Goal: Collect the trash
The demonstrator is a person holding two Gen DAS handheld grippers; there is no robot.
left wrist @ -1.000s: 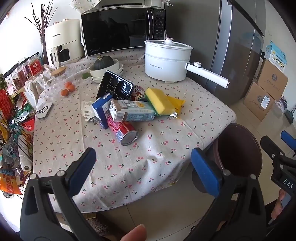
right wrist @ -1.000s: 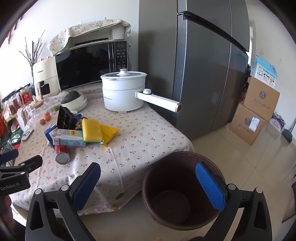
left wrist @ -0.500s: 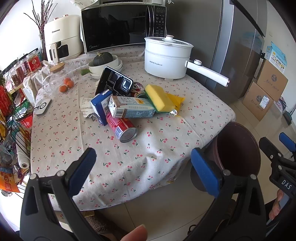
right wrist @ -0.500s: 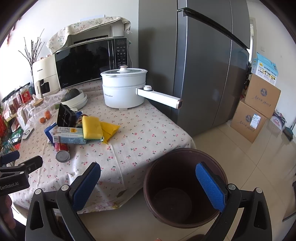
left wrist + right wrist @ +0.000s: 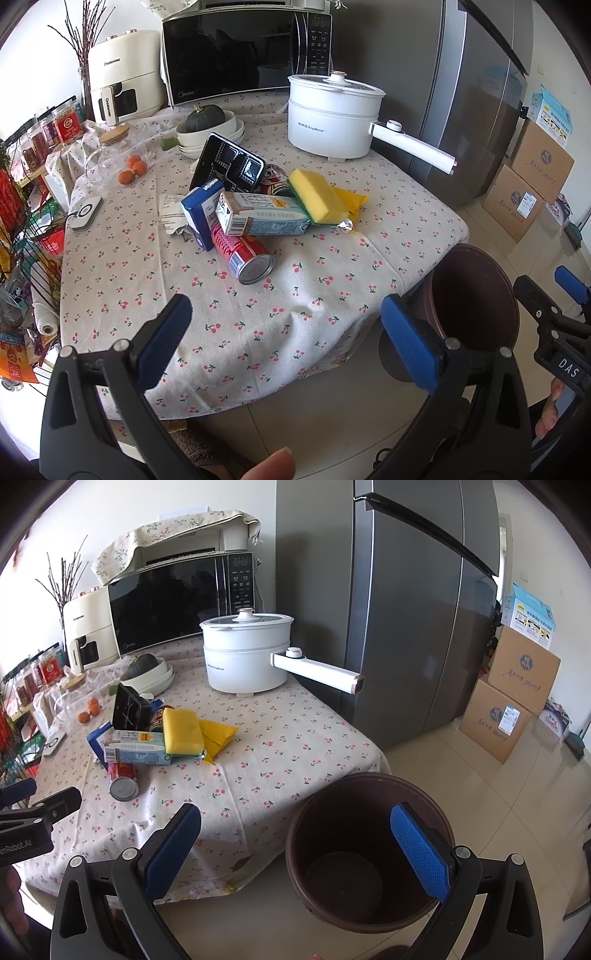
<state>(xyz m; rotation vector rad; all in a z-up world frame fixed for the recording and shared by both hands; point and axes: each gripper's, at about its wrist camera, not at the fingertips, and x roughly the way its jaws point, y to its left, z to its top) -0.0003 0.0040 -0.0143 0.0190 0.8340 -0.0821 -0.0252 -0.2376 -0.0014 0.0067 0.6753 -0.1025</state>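
Note:
A heap of trash lies mid-table: a red can (image 5: 242, 252) on its side, a pale blue carton (image 5: 262, 218), a dark blue box (image 5: 197, 213), a yellow sponge (image 5: 317, 195), a yellow wrapper (image 5: 349, 199), a black plastic tray (image 5: 231, 166) and a crumpled receipt (image 5: 170, 216). The heap also shows in the right wrist view, with the can (image 5: 123, 781) nearest. A brown bin (image 5: 365, 849) stands on the floor by the table's corner, nothing visible inside. My left gripper (image 5: 286, 332) is open and empty above the table's near edge. My right gripper (image 5: 295, 843) is open and empty above the bin's rim.
A white electric pot (image 5: 334, 116) with a long handle (image 5: 413, 149) sticking out, a microwave (image 5: 243, 48), an air fryer (image 5: 123, 74), bowls with a squash (image 5: 208, 127), oranges (image 5: 133, 170) and a white remote (image 5: 86, 212) stand behind. A fridge (image 5: 406, 602) and cardboard boxes (image 5: 513, 698) are right.
Both grippers have moved a little forward and up towards the table, so the heap and the bin look slightly nearer. Both stay open and empty. Nothing on the table has moved.

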